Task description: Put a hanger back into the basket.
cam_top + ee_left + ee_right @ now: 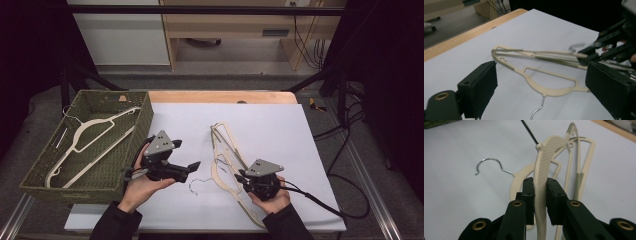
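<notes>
Several cream plastic hangers (223,145) with wire hooks lie overlapped on the white sheet (270,125). My right gripper (241,177) is shut on the arm of one cream hanger (543,165), its pads pressed to both sides of the textured strip. That hanger's arm stands on edge between the jaws. A second hanger (539,86) lies flat, with its wire hook (489,162) pointing towards my left gripper (194,167). The left gripper is open, jaws wide apart with nothing between them (541,92), and it hovers just left of the pile. The right gripper (599,48) also appears in the left gripper view.
A green woven basket (142,125) stands at the table's left edge and holds more cream hangers (87,137). A strip of wooden tabletop (220,96) runs along the far edge of the sheet. Black cables (330,202) trail off to the right.
</notes>
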{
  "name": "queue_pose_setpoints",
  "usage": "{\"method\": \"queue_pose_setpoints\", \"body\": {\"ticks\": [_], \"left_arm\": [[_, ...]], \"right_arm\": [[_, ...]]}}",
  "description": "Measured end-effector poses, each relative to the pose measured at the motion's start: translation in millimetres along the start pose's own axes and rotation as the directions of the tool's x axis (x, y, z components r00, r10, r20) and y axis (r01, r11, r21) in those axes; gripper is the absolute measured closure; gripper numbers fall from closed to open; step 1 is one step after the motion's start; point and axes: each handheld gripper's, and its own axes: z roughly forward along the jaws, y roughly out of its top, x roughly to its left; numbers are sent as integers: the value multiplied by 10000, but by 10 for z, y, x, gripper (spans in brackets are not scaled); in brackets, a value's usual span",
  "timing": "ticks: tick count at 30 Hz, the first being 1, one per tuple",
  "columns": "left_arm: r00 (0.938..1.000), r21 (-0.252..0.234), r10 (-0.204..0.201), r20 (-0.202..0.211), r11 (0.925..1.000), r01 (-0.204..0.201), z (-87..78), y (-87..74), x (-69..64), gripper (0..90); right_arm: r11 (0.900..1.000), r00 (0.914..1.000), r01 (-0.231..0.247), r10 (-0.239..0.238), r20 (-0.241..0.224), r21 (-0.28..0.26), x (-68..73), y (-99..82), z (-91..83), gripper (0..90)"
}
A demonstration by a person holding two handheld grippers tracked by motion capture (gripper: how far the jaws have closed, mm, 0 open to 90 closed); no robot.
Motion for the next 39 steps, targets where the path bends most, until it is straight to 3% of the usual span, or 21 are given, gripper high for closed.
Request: {"method": "queue_pose_setpoints", "body": {"ticks": [3,7,13,15,20,22,25,26,27,28,33,36,39], "left_arm": [[10000,89,-86,6,9999,86,-3,-114,24,83],[9998,109,-159,81,9998,158,20,-244,31,71],[9999,445,-144,5,9989,144,72,-316,20,69],[9998,491,-165,57,9987,162,73,-331,24,69],[9998,505,-190,9,9985,189,71,-351,46,71],[9997,483,-228,26,9986,227,64,-350,53,74],[9998,453,-179,110,9988,174,48,-335,50,75],[9998,453,-179,110,9988,174,48,-335,50,75],[9998,434,-134,144,9990,127,47,-327,41,75],[9998,468,-113,174,9989,105,47,-322,36,76],[9996,444,-74,276,9990,61,64,-297,13,81],[9992,462,33,395,9989,-51,84,-274,2,82],[9981,526,155,602,9984,-187,121,-240,-13,89]], "right_arm": [[9999,9996,-150,151,235,-18,-62,10,-60,798],[9998,9953,-193,199,947,-73,-139,23,-157,823],[9978,9873,-625,648,1449,-203,-358,-23,-289,856],[9938,9840,-1069,1102,1399,-311,-459,-55,-336,866],[9906,9826,-1309,1350,1276,-402,-580,-100,-396,867],[9898,9834,-1365,1403,1150,-403,-603,-96,-424,867],[9883,9891,-1395,1420,389,-618,-584,-62,-446,867],[9883,9891,-1395,1420,389,-618,-584,-62,-446,867],[9887,9917,-1287,1277,-181,-763,-539,-22,-437,868],[9883,9912,-1276,1240,-469,-833,-506,-1,-430,868],[9882,9815,-1139,960,-1657,-1024,-346,98,-348,868],[9891,9742,-988,737,-2135,-1096,-285,134,-300,868],[9891,9706,-899,608,-2331,-1165,-241,156,-282,868]]}}
